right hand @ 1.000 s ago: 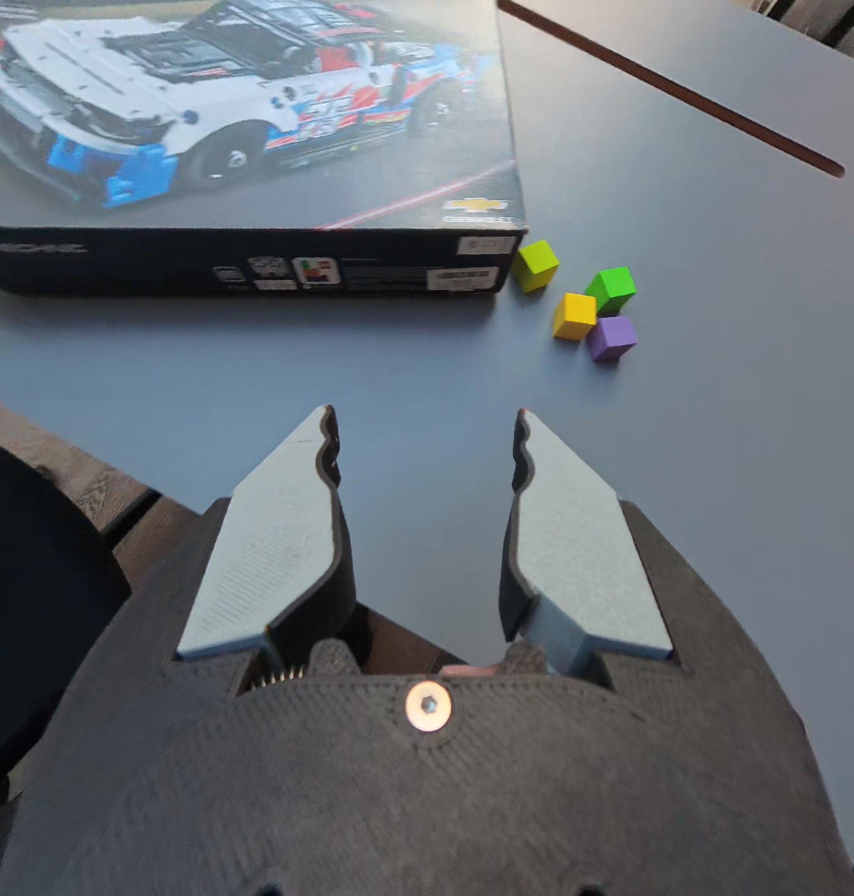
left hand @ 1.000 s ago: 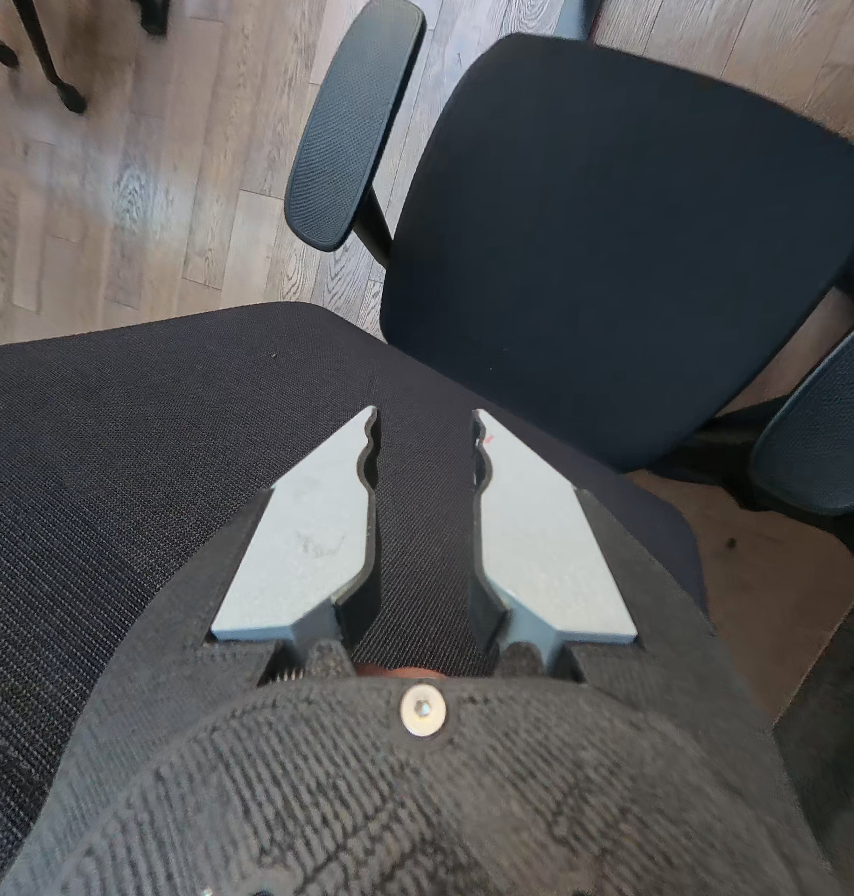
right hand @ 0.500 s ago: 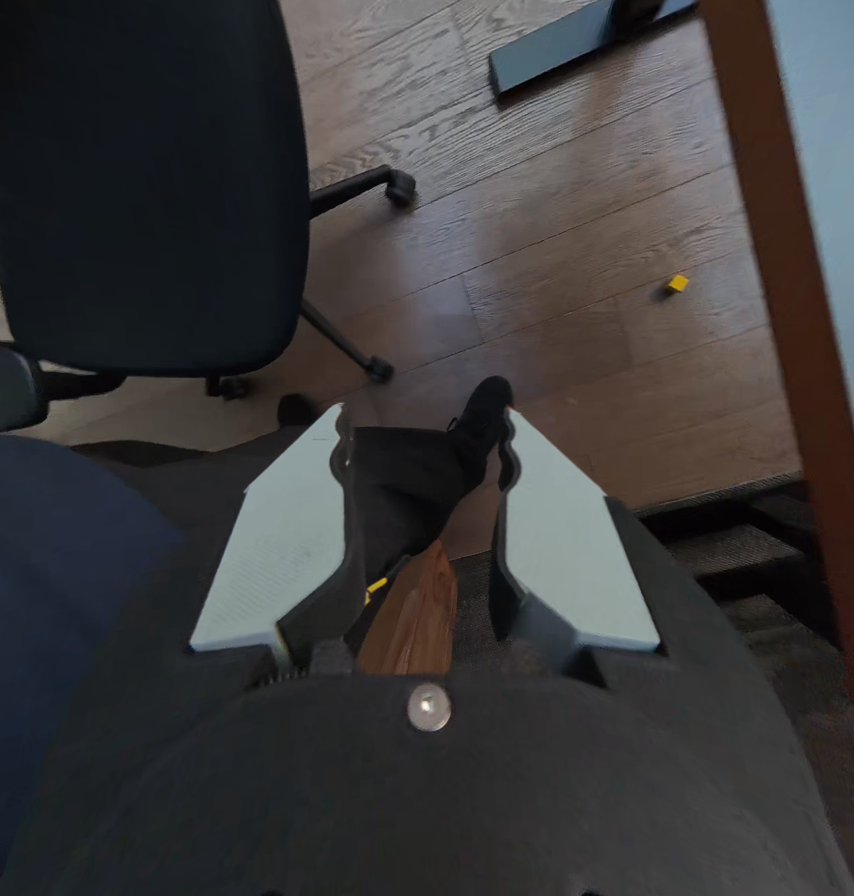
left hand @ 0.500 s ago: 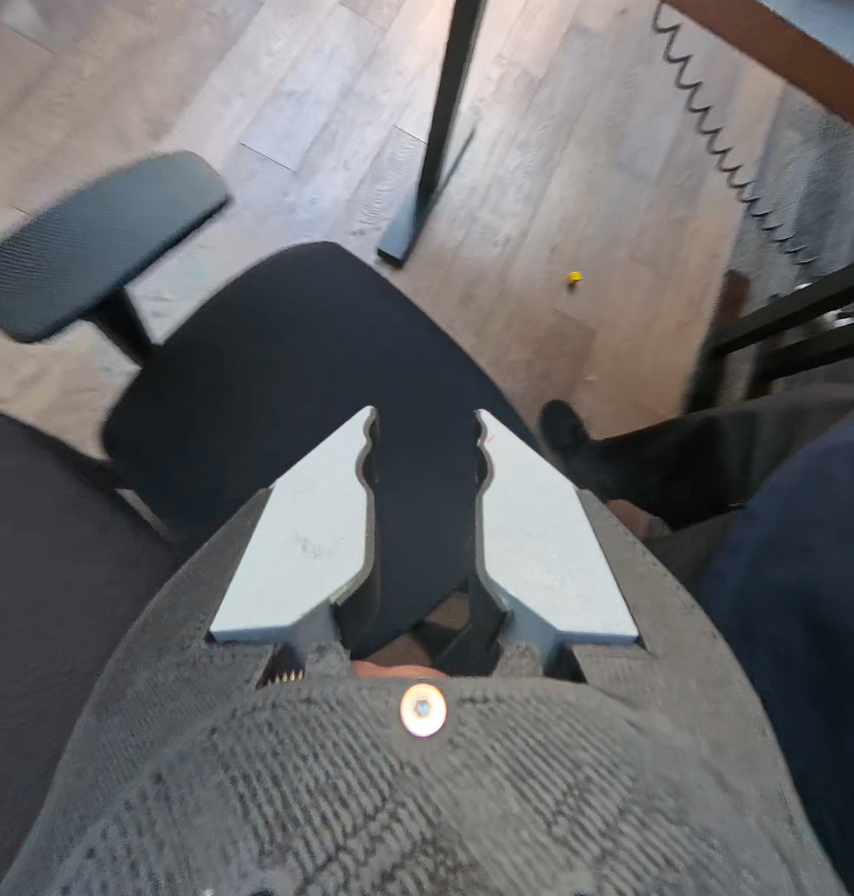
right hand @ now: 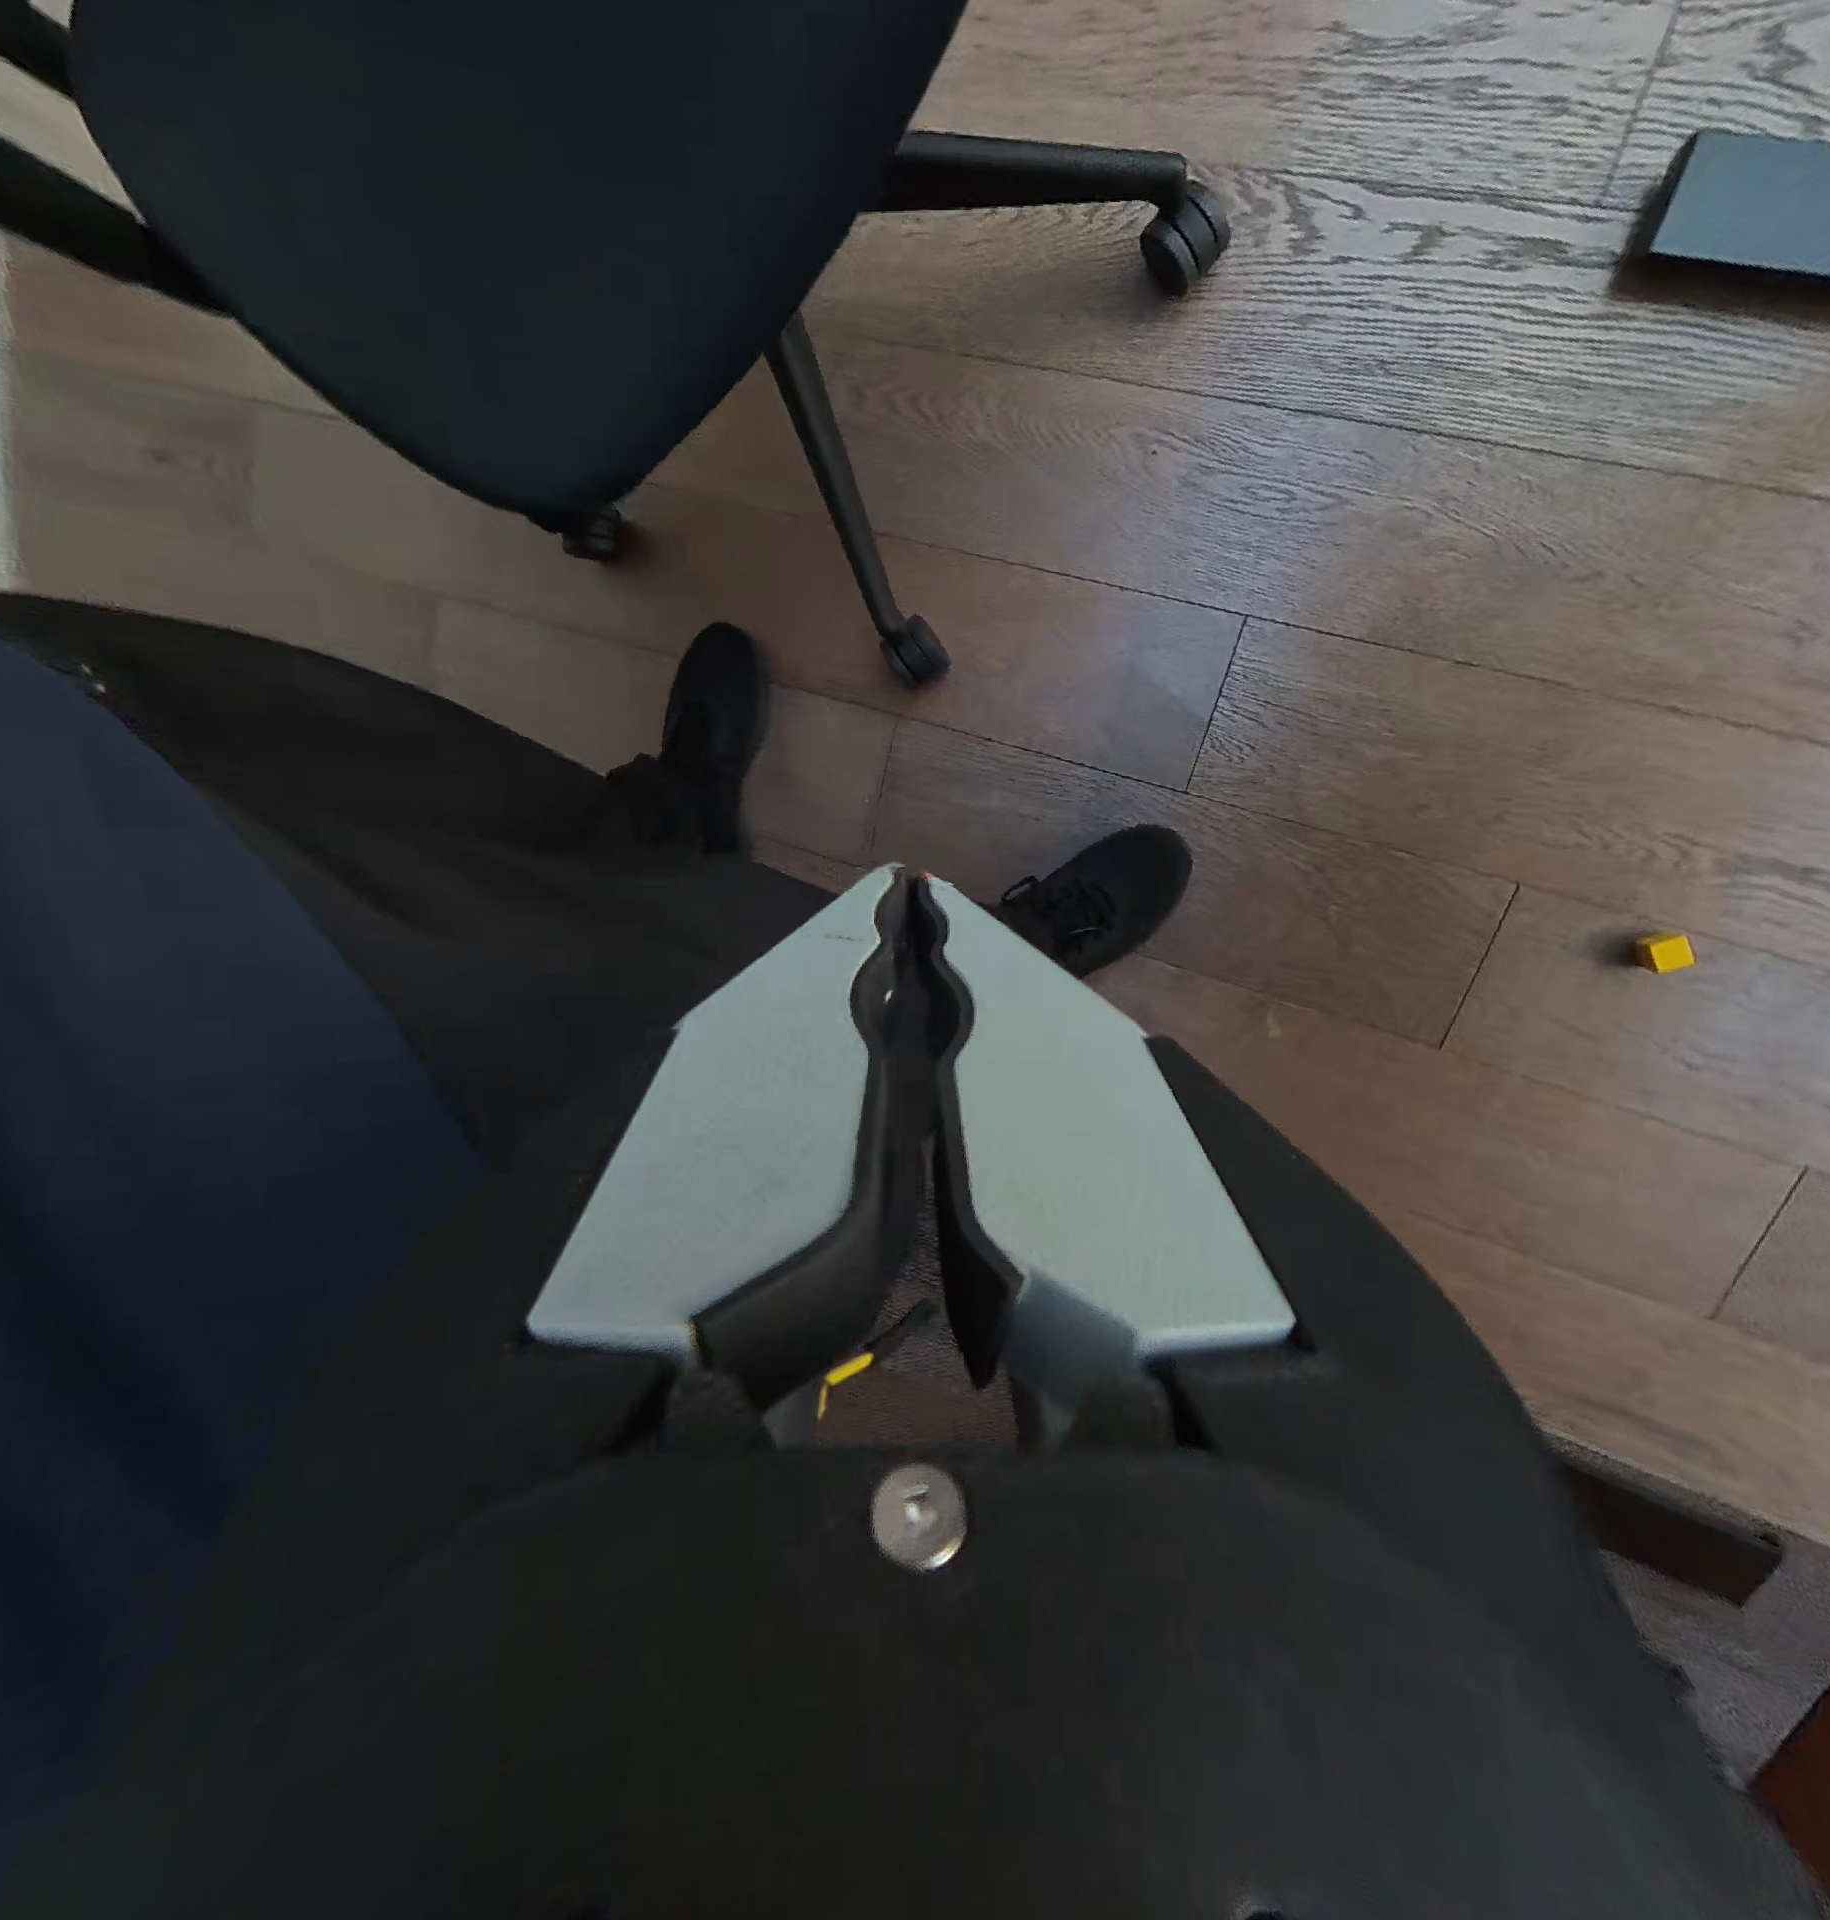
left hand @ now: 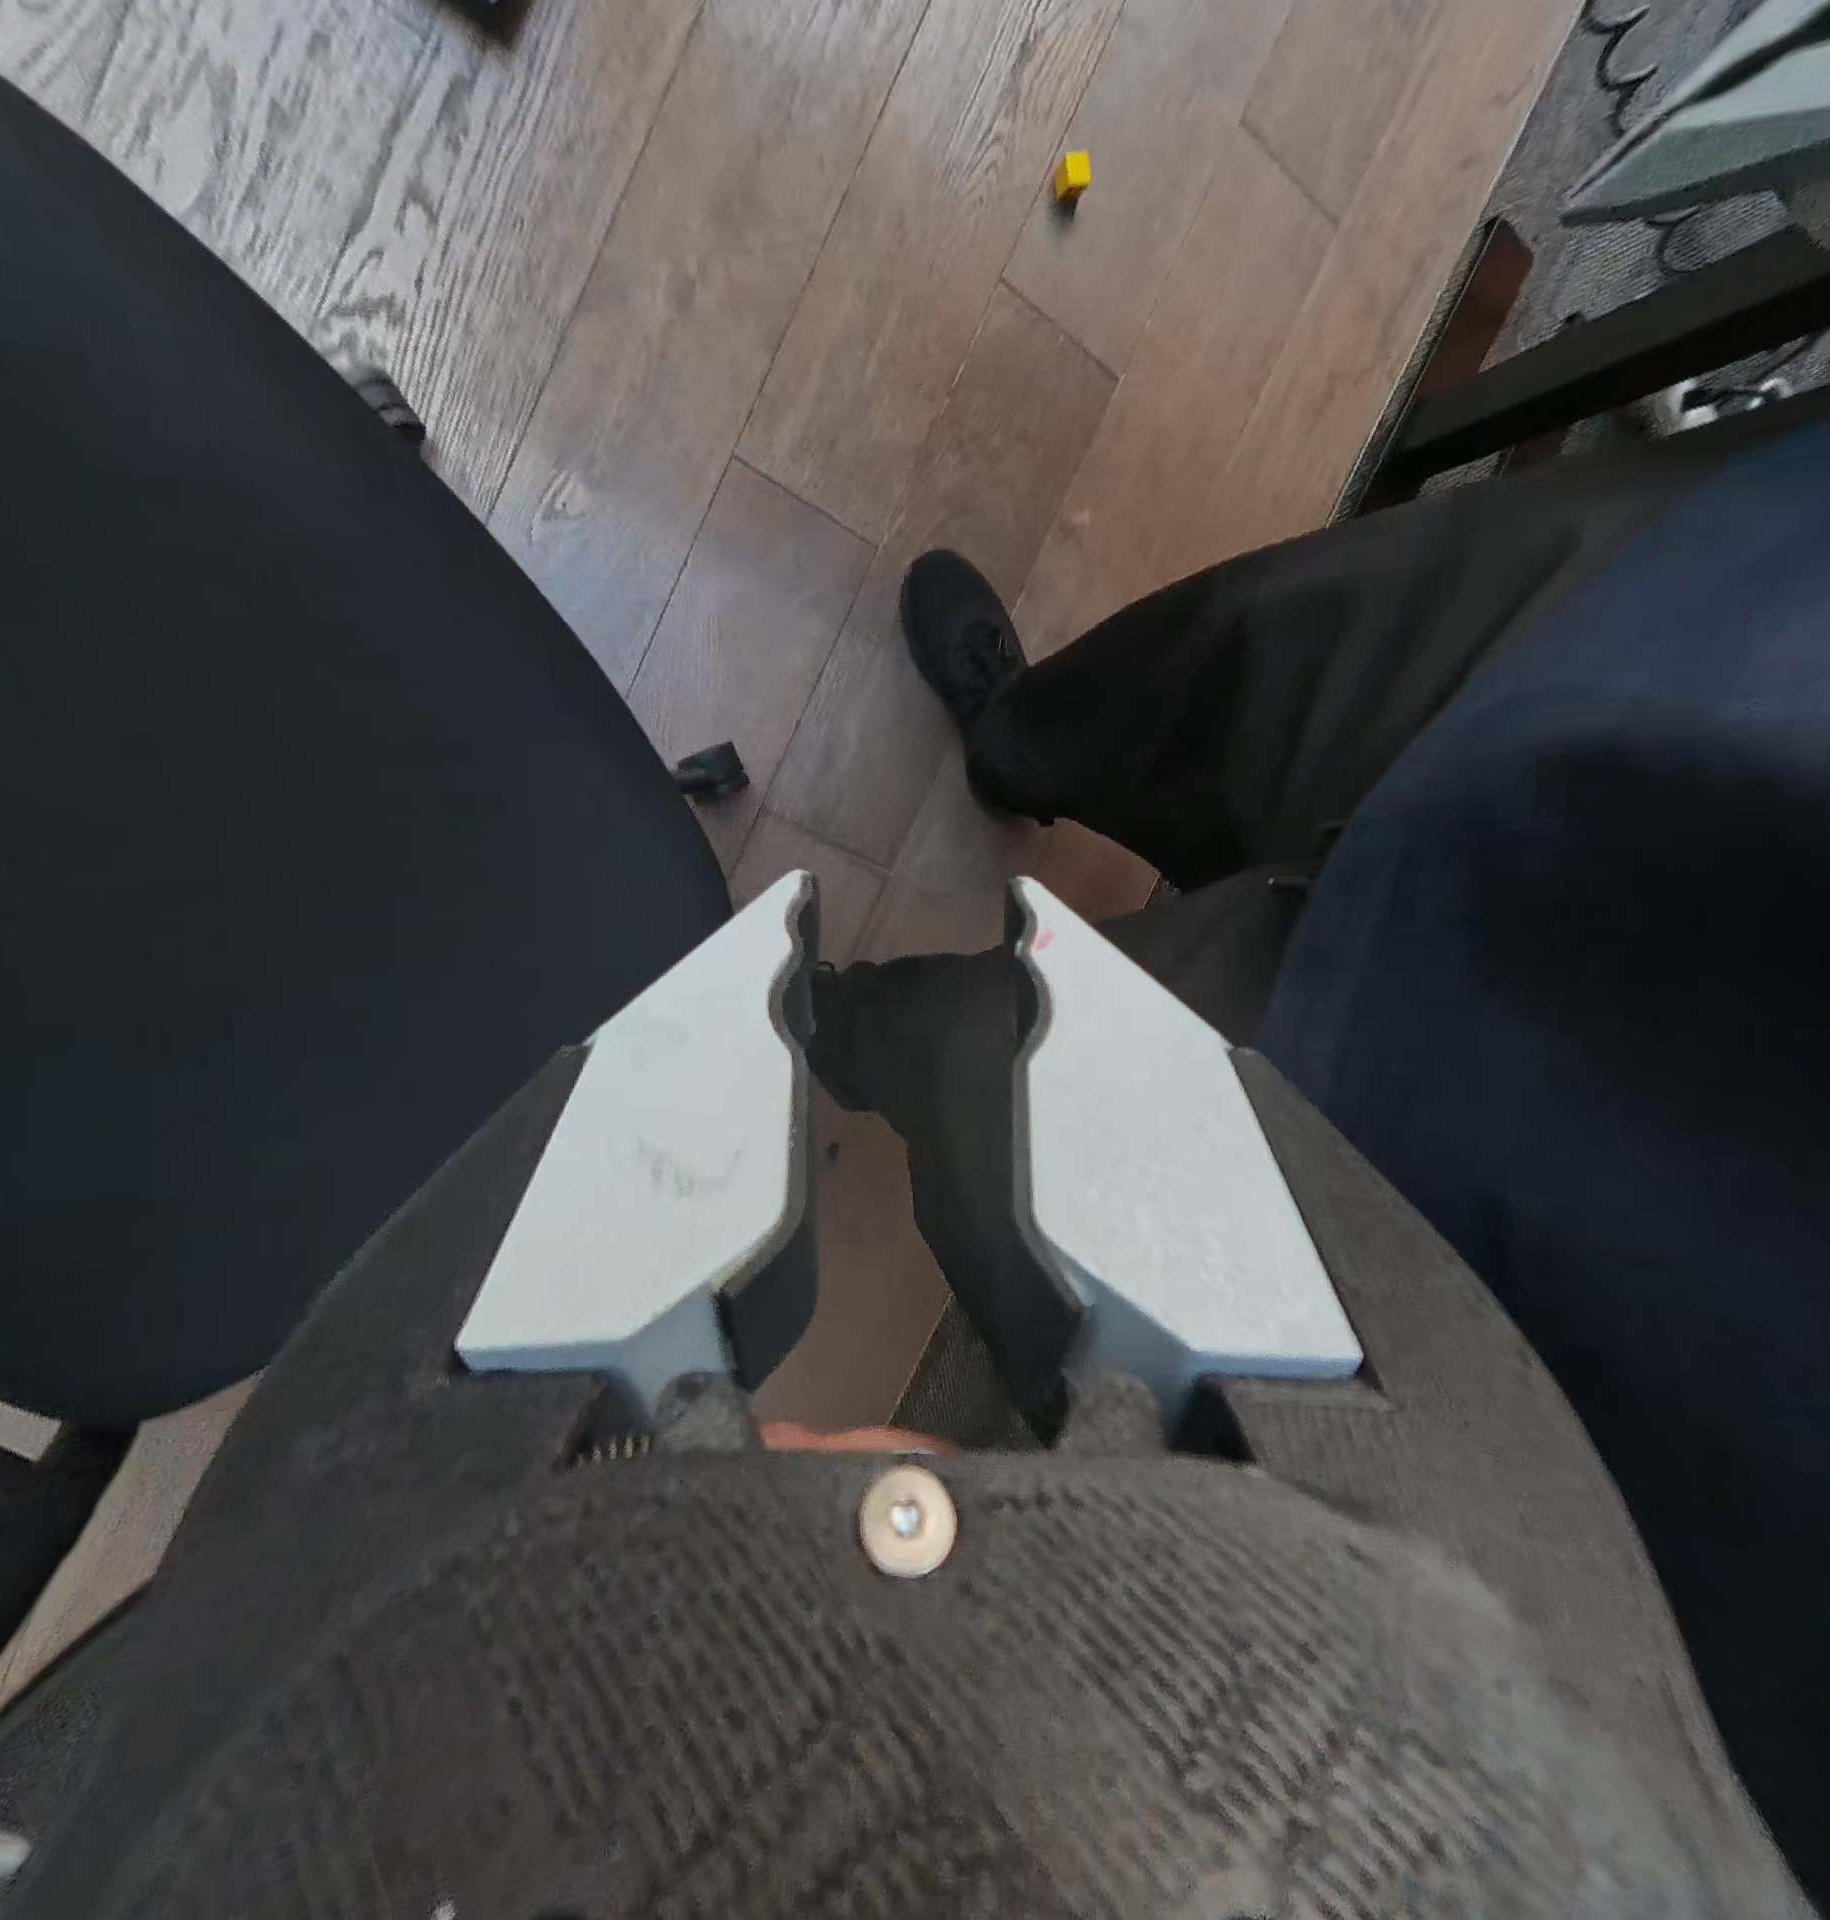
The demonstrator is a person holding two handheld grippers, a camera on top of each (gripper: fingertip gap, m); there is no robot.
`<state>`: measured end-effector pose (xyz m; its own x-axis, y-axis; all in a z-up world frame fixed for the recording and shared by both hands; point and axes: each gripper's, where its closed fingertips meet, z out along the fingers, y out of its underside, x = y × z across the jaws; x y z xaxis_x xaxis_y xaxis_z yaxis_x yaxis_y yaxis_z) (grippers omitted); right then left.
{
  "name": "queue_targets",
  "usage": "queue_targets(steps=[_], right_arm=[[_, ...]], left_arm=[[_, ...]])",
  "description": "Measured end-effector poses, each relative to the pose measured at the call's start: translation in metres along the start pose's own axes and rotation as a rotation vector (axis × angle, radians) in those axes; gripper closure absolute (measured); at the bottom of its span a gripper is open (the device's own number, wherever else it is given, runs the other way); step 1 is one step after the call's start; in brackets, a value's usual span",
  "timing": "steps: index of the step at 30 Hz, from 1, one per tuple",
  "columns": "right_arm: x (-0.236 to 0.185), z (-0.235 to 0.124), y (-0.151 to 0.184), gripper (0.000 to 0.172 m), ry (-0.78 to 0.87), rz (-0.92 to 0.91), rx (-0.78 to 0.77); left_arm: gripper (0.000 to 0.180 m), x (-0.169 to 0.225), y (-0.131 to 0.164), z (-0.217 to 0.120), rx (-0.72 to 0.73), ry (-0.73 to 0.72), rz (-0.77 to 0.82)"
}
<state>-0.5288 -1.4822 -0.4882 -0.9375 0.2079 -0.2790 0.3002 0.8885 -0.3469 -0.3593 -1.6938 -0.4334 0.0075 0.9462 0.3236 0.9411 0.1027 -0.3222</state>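
A: What does the left hand-held gripper (left hand: pixel 911 914) show?

B: Its fingers stand partly apart with nothing pressed between them. It points down at the wooden floor (left hand: pixel 807 343). A black shoe (left hand: pixel 958 634) and dark trouser leg (left hand: pixel 1233 686) sit at about one o'clock from the tips, well below them.

A: And to its other side?

B: A dark office chair seat (left hand: pixel 267 779) fills the nine o'clock side. A small yellow block (left hand: pixel 1074 172) lies on the floor far off at twelve o'clock.

A: The right hand-held gripper (right hand: pixel 911 883)?

B: Its tips meet, closed on nothing. It also hangs over the floor (right hand: pixel 1410 540), above the person's dark trousers (right hand: pixel 423 831).

A: What is nearest it?

B: One black shoe (right hand: pixel 1108 894) just past the tips at two o'clock, another black shoe (right hand: pixel 713 727) at eleven o'clock. A chair seat (right hand: pixel 454 229) with a castor leg (right hand: pixel 849 499) stands at eleven to twelve o'clock.

A: The yellow block there?

B: The yellow block (right hand: pixel 1664 951) rests on the floor at three o'clock, well apart from the fingers.
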Motion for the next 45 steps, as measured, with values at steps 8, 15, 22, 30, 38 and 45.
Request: queue_targets(steps=[8, 15, 22, 30, 38, 45], right_arm=[[0.103, 0.016, -0.005, 0.172, 0.233, -0.333, -0.087], [0.089, 0.023, -0.013, 0.167, 0.392, -0.633, -0.093], [0.066, 0.031, -0.015, 0.132, 0.342, -0.216, -0.192], [0.078, 0.126, 0.02, 0.108, 0.198, 0.2, -0.363], [0.246, 0.29, 0.101, 0.108, 0.217, 0.665, -0.426], [0.475, 0.374, 0.183, 0.104, 0.414, 0.9, -0.371]], left_arm=[[0.15, 0.042, 0.017, -0.001, -0.08, -0.074, -0.03], [0.15, 0.03, 0.018, 0.016, -0.047, -0.028, -0.102], [0.149, 0.004, 0.004, 0.082, -0.033, 0.126, -0.017], [0.149, -0.06, -0.018, 0.199, -0.047, 0.008, -0.072], [0.152, -0.045, 0.013, 0.389, -0.096, 0.117, -0.316], [0.151, -0.049, 0.025, 0.472, -0.161, 0.258, -0.463]])
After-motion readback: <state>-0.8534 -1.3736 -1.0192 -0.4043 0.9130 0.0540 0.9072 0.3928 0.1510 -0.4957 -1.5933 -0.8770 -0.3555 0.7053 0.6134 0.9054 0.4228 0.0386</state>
